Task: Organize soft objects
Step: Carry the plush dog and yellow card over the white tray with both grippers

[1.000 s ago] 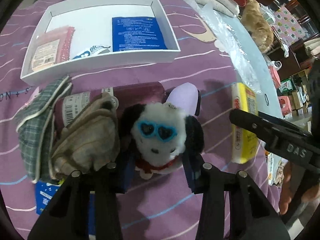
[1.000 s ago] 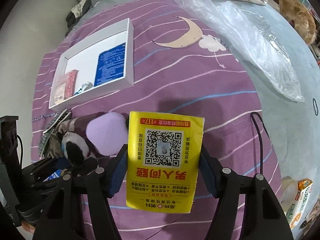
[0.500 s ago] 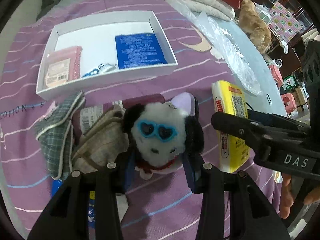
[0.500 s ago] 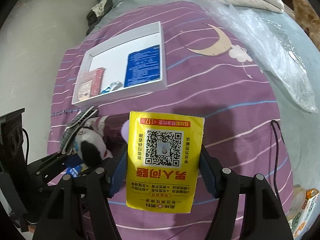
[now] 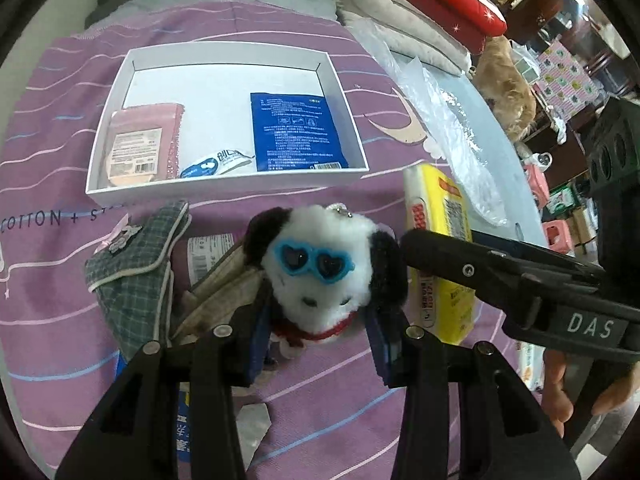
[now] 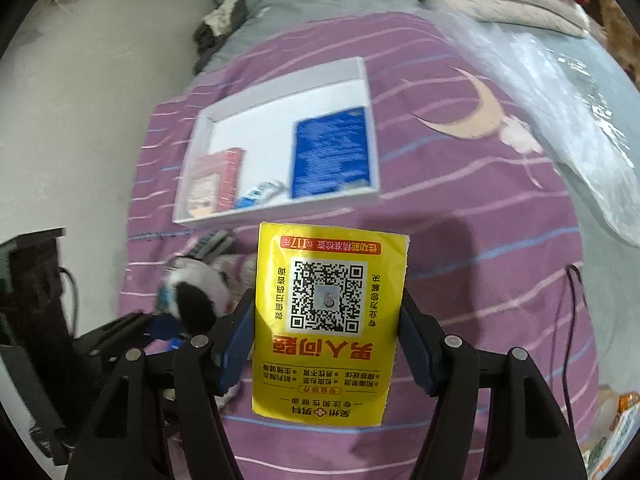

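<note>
Left claw (image 5: 316, 332) grips plush dog (image 5: 320, 268), right claw (image 6: 326, 336) grips yellow pack (image 6: 326, 320); white box (image 5: 224, 184) holds three items, cloths (image 5: 136, 272) remain outside.

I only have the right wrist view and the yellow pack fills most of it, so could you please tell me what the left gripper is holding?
Observer: The left gripper is shut on a plush dog with blue heart sunglasses, its pads at the dog's neck.
Operator: Thank you. What lies near the dog on the bedspread?
Observer: A plaid pouch and a beige cloth lie to its left in the left wrist view.
Operator: Can you see the side of the yellow pack?
Observer: Yes, the yellow pack shows a white side with red print, with the right gripper shut on it.
</note>
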Motion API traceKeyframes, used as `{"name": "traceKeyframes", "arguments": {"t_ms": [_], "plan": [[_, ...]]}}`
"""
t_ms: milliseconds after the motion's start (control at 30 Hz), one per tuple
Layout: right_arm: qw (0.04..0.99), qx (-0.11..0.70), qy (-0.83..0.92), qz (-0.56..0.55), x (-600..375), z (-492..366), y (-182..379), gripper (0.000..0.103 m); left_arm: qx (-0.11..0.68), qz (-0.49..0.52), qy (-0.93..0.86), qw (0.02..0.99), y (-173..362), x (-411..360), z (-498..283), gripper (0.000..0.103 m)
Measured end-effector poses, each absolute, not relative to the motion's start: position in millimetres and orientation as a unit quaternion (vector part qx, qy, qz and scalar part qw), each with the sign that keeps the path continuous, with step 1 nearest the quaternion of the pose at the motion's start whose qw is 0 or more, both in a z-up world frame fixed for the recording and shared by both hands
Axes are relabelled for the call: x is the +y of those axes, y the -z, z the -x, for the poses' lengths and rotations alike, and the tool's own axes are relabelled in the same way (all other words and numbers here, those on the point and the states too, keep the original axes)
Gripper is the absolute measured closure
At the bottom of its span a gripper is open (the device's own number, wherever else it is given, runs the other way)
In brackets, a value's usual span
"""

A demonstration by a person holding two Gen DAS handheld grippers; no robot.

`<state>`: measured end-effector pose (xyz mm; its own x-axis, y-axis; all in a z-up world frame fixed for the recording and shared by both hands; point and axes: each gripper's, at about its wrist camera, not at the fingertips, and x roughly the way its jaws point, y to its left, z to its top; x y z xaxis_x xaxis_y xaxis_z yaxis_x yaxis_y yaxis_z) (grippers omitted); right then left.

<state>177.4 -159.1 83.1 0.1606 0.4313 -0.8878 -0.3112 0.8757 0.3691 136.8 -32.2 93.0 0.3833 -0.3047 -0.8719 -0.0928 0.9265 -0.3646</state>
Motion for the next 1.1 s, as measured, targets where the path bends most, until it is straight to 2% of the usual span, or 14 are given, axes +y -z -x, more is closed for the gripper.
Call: {"name": "traceKeyframes", "arguments": {"t_ms": [267,533,733,1100], "plan": [[0.751,0.603,-0.264,-0.048,-126,-201,-93,0.037,0.530,0.200,0.089,0.819,-127,-5,-147,0.058],[0.766,0.592,-0.247,-0.048,-121,-233,-93,0.037,0.534,0.203,0.090,0.816,-139,30,-168,0.058],[0.775,0.577,-0.255,-0.049,-100,-268,-86,0.037,0.541,0.184,0.059,0.819,-136,58,-189,0.058],[0.767,0.580,-0.274,-0.027,-23,-311,-32,0.036,0.554,0.175,0.050,0.812,-111,75,-210,0.058]]}}
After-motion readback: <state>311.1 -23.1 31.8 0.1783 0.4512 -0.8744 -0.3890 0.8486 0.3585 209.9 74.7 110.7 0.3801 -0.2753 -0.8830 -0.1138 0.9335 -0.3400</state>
